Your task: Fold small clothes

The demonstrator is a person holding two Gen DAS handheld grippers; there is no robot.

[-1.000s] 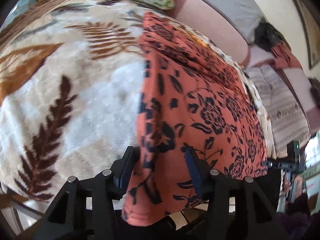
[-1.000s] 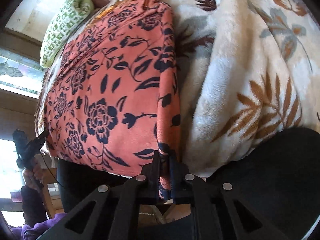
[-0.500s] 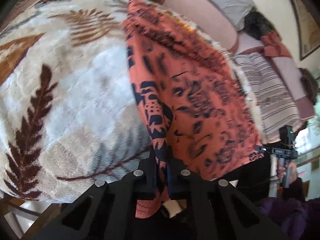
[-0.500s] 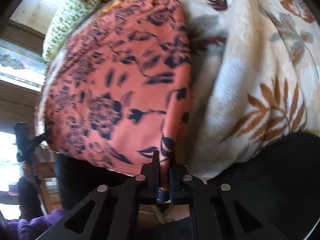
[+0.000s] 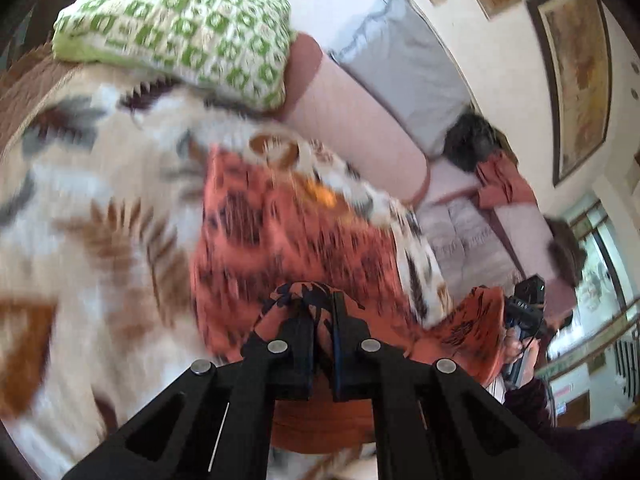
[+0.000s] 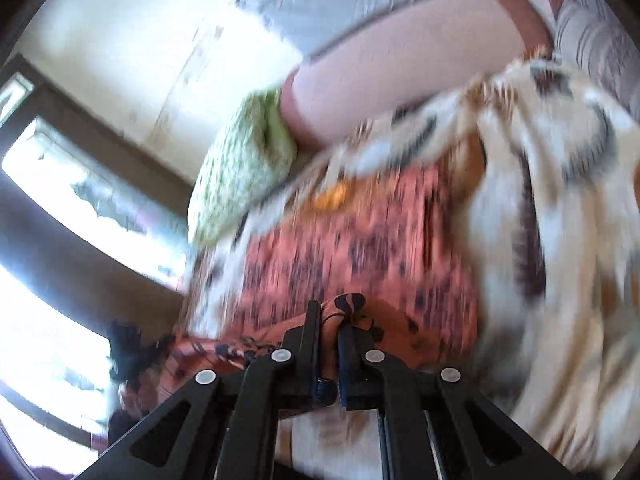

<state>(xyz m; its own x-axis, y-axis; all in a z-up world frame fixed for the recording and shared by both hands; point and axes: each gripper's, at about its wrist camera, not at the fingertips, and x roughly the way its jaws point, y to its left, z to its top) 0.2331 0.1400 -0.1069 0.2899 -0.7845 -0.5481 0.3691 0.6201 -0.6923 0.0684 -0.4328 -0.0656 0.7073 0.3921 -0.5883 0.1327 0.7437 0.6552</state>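
Pinching orange floral cloth point(image 5: 296, 236): left gripper point(image 5: 323, 312) | right gripper point(image 6: 329, 322) (blurred; axis unclear)

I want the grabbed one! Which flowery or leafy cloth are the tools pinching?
The orange cloth with dark flowers, clamped in both the left tool and right tool. The cream leafy blanket just lies underneath.

**A lived-in home bedroom or sitting room**

A plush leaf-print blanket point(image 5: 80, 240) covers a bed or couch. At its far end lie a green-and-white patterned pillow point(image 5: 180, 28) and a pink bolster point(image 5: 352, 120). A framed picture point(image 5: 580, 76) hangs on the right wall, near a window point(image 5: 600, 264).
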